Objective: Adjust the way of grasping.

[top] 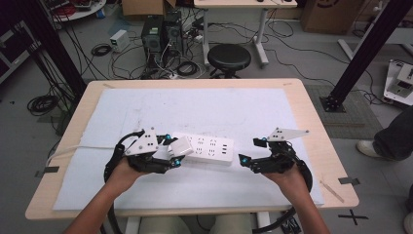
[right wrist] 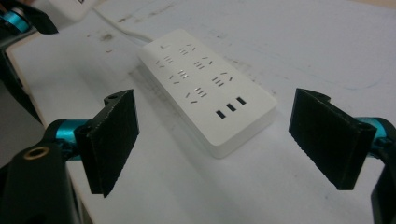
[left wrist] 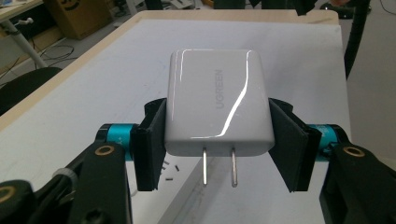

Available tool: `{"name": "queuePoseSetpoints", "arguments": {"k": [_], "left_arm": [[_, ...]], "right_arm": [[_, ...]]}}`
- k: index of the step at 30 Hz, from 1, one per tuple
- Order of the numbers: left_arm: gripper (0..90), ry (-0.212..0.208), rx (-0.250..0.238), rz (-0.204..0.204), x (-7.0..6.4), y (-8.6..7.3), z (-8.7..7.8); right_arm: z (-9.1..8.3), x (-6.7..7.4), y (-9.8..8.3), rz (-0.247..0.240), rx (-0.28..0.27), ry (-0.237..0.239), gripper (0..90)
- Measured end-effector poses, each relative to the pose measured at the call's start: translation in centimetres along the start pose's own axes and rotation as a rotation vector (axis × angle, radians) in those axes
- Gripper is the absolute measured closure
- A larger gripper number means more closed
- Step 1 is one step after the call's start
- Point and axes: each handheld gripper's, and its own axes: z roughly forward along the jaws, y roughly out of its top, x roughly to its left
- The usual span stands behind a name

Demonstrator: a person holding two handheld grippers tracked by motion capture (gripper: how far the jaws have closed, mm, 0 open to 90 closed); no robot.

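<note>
A white two-prong charger (left wrist: 219, 102) marked UGREEN sits between my left gripper's (left wrist: 219, 140) black pads, which press on its two sides. Its prongs point down toward the table. In the high view this charger (top: 181, 146) hangs over the left end of a white power strip (top: 209, 147) lying on the white mat (top: 195, 112), with the left gripper (top: 175, 152) just left of the strip. My right gripper (top: 249, 151) stands open just beyond the strip's right end. In the right gripper view the strip's (right wrist: 205, 88) USB end lies ahead of the wide-apart right gripper (right wrist: 222, 140), untouched.
The strip's white cable (right wrist: 121, 28) runs off toward the far left. Behind the wooden table (top: 311, 122) stand a black stool (top: 229, 58), computer towers (top: 160, 34) and floor cables. A person's shoe (top: 371, 147) is at the right. Black frame posts (top: 363, 53) flank the table.
</note>
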Motion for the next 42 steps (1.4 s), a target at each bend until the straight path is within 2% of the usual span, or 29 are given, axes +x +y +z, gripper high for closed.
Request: {"name": "queuePoseSetpoints", "arguments": {"k": [4, 5, 8, 11, 12, 13, 16, 18, 19, 28, 35, 42], "left_arm": [[42.6, -0.023, 0.005, 0.024, -0.3, 0.0, 0.6], [42.6, -0.031, 0.009, 0.032, -0.4, 0.1, 0.7], [42.6, -0.050, 0.017, 0.066, -0.6, 0.2, 1.1], [42.6, -0.067, 0.019, 0.092, -0.8, 0.4, 1.6], [42.6, -0.069, 0.016, 0.095, -0.9, 0.5, 1.7], [42.6, -0.071, 0.016, 0.099, -1.0, 0.6, 1.8], [42.6, -0.080, 0.023, 0.120, -1.1, 0.8, 2.2], [42.6, -0.082, 0.025, 0.126, -1.1, 0.9, 2.3], [42.6, -0.090, 0.030, 0.137, -1.2, 1.0, 2.6], [42.6, -0.112, 0.033, 0.175, -1.5, 1.3, 3.5], [42.5, -0.118, 0.025, 0.191, -1.7, 1.5, 3.9], [42.6, -0.125, 0.026, 0.203, -1.9, 1.5, 4.4]], "right_arm": [[0.6, 0.1, 0.3, 0.041, 0.006, 0.058, 16.2], [0.6, 0.1, 0.3, 0.041, 0.006, 0.058, 16.2], [1.0, 0.2, 0.6, 0.067, 0.002, 0.104, 16.2], [1.5, 0.6, 1.0, 0.096, -0.004, 0.167, 16.3], [1.9, 0.8, 1.3, 0.113, -0.005, 0.202, 16.3], [1.9, 0.8, 1.3, 0.113, -0.005, 0.202, 16.3], [2.5, 1.1, 1.6, 0.136, 0.002, 0.248, 16.2], [2.7, 1.1, 1.7, 0.144, 0.007, 0.259, 16.3], [3.3, 1.3, 1.9, 0.163, 0.019, 0.288, 16.2], [4.9, 1.8, 2.3, 0.208, 0.062, 0.370, 16.2], [5.7, 2.1, 2.7, 0.230, 0.072, 0.405, 16.2], [6.5, 2.3, 2.9, 0.274, 0.093, 0.448, 16.2]]}}
